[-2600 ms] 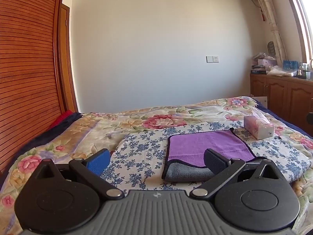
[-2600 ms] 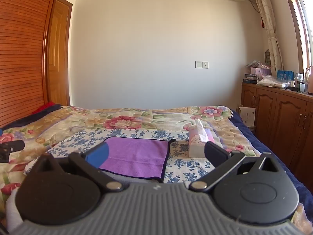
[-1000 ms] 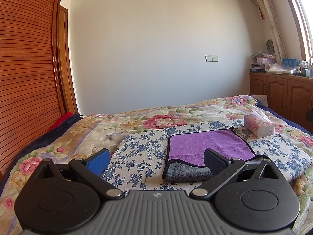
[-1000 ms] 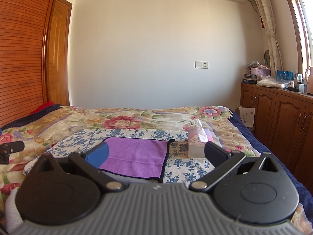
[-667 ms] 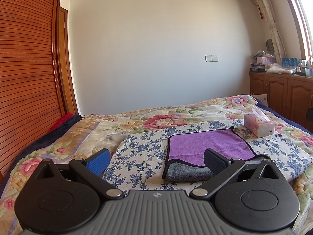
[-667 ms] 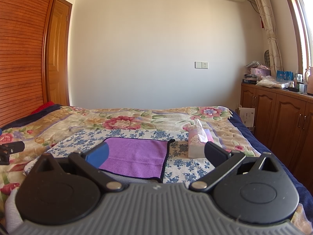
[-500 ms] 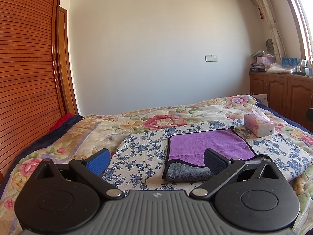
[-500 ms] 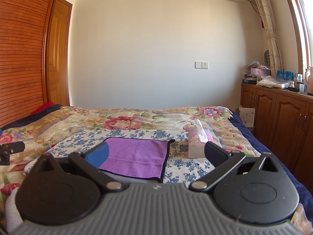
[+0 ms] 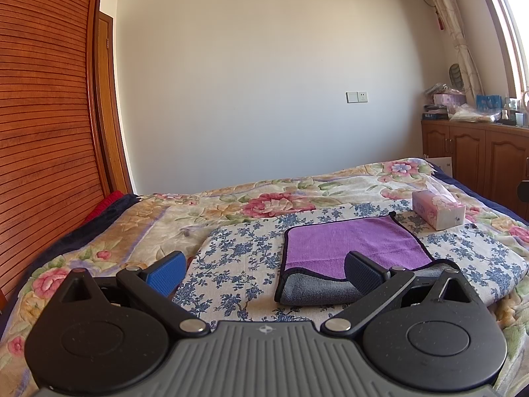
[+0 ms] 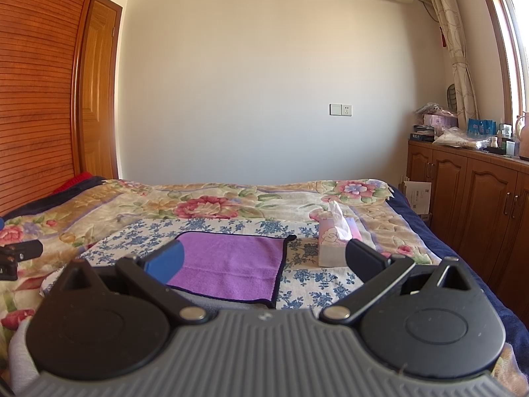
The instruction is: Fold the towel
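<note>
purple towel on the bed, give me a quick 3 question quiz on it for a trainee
1. True or false: the left gripper is shut on the purple towel.
2. Multiple choice: what does the towel lie on? A) a wooden cabinet B) the blue floral cloth C) bare floor
3. Fill in: the tissue box stands on the towel's ____ side in the right wrist view.

Key:
1. False. Both the left gripper and the right gripper are open and hold nothing.
2. B. The cloth is spread on the bed.
3. Right, apart from the towel's edge.
</note>
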`<state>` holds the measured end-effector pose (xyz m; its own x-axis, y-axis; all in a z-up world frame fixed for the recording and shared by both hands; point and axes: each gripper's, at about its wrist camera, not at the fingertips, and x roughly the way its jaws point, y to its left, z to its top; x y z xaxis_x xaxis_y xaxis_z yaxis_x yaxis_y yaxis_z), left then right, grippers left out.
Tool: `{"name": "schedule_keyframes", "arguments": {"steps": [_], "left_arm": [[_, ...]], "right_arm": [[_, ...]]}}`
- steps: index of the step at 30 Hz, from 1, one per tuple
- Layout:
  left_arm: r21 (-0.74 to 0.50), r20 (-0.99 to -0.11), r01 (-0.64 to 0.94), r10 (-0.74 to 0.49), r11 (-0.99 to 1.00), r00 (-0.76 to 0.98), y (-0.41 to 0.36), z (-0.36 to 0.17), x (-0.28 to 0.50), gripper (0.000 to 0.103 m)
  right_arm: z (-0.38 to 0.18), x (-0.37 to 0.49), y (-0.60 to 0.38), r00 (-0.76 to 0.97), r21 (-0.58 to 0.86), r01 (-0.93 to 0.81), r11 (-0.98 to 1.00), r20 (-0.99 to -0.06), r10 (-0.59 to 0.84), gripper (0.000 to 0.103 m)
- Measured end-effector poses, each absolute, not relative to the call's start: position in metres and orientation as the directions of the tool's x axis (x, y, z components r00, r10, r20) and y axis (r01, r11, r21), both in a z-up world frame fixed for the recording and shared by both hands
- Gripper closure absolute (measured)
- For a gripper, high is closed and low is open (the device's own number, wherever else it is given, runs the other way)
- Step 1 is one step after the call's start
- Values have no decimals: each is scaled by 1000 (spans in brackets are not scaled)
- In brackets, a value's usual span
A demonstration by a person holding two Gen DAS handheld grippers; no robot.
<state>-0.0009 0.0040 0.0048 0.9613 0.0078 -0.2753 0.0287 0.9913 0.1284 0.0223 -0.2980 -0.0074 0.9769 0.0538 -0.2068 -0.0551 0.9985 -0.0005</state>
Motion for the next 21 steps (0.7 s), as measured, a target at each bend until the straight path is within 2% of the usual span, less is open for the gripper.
{"name": "schedule_keyframes", "arguments": {"steps": [10, 21], "left_arm": [[141, -303, 38, 7, 989, 953, 2, -1, 5, 0], [136, -370, 51, 3, 989, 929, 1, -10, 25, 0]], "right_arm": [[-8, 24, -296, 973, 0, -67, 998, -220, 65, 0], [-12, 36, -292, 963, -6, -78, 997, -260, 74, 0]]}}
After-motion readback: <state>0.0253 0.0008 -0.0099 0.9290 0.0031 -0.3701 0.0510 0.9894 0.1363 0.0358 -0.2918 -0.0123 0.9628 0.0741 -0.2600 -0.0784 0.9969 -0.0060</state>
